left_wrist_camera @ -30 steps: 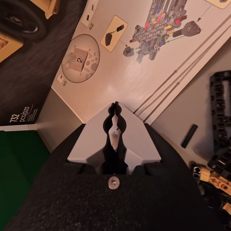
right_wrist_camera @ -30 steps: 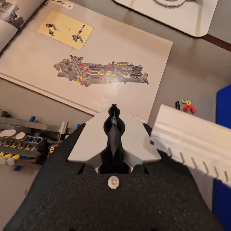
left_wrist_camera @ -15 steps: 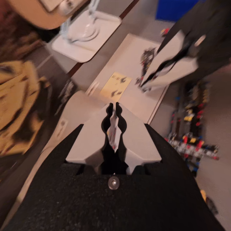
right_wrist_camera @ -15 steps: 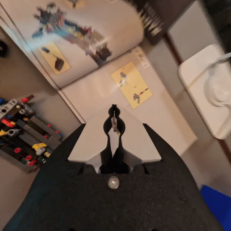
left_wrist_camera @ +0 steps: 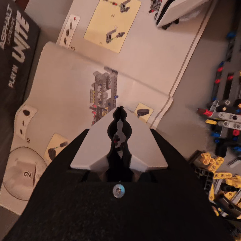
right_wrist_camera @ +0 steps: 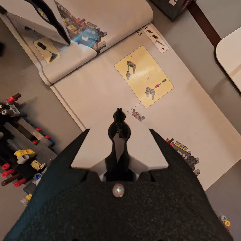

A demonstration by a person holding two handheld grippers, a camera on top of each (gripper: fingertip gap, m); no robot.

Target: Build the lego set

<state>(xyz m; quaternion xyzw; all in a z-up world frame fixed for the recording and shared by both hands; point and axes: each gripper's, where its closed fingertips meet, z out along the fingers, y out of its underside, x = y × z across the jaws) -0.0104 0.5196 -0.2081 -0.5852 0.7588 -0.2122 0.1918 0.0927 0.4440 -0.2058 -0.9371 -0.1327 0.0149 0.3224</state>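
The open instruction booklet [left_wrist_camera: 150, 67] lies on the grey table. My left gripper [left_wrist_camera: 120, 107] is shut with nothing between its fingers and hovers over the booklet's left page. My right gripper [right_wrist_camera: 119, 108] is shut with nothing visibly held and hovers over the right page [right_wrist_camera: 99, 93], just below the yellow inset. The half-built lego chassis [left_wrist_camera: 225, 117] of grey beams with red and blue pins lies to the right of the booklet; it also shows at the left of the right wrist view [right_wrist_camera: 30, 142]. Each gripper shows in the other's view: right gripper [left_wrist_camera: 178, 11], left gripper [right_wrist_camera: 37, 19].
A pile of yellow and black loose parts [left_wrist_camera: 213, 172] lies at the near right of the left gripper. The black set box [left_wrist_camera: 14, 52] stands beside the booklet. A white tray [right_wrist_camera: 230, 58] sits at the far side. Small loose pieces [right_wrist_camera: 225, 221] lie by the booklet's corner. Left tips to right tips: about 15 cm.
Both grippers swung quickly through a blurred moment. The left went from the booklet's corner to above its left page. The right turned and now sits above the right page. Both stayed shut.
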